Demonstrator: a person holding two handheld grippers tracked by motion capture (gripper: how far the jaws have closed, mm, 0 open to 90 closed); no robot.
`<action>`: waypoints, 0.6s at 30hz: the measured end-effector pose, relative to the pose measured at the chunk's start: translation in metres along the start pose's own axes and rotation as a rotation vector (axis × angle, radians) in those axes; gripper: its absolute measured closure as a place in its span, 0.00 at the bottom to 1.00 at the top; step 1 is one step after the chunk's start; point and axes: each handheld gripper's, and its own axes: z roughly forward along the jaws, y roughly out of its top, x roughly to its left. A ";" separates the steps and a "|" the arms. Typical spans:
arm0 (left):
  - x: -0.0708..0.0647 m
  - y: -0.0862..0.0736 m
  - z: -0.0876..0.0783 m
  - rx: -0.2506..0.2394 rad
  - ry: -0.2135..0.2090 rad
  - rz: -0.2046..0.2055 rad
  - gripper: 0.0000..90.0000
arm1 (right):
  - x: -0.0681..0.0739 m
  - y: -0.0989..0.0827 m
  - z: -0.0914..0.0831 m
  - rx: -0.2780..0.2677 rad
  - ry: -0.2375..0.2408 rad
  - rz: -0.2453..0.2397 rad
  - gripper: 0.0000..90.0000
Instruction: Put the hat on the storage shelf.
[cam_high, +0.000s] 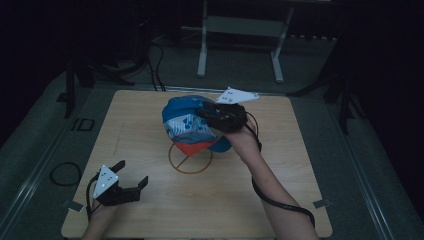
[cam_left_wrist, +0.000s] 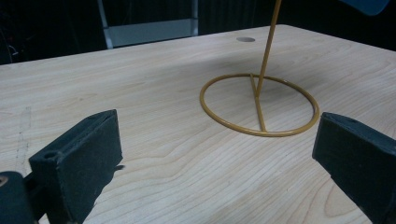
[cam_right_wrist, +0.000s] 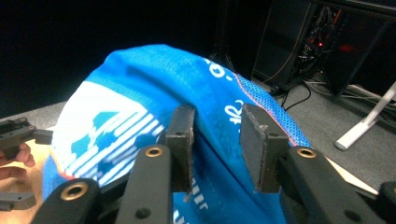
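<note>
Dim, dark surroundings framed a pale wooden table (cam_high: 150, 130) in the middle of the high view. At its centre a blue cap with white and orange panels (cam_high: 192, 122) sat atop a thin yellow wire stand with a ring base (cam_high: 190, 159). The right gripper (cam_high: 207, 114), just right of the cap, had its jaws parted around a fold of the blue fabric (in the right gripper view the pads stood either side of it, not pressing). At lower left the left gripper (cam_high: 133, 176) rested released, well apart from the stand.
</note>
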 end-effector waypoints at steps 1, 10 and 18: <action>0.000 0.000 0.000 0.000 0.000 0.001 0.02 | 0.000 0.000 -0.001 -0.002 0.001 0.005 0.72; -0.001 -0.001 0.001 0.007 -0.007 0.002 0.02 | -0.003 -0.004 -0.003 0.002 0.015 0.017 0.71; 0.000 -0.001 0.002 0.007 -0.006 0.001 0.02 | 0.000 -0.009 -0.012 -0.010 0.038 0.018 0.57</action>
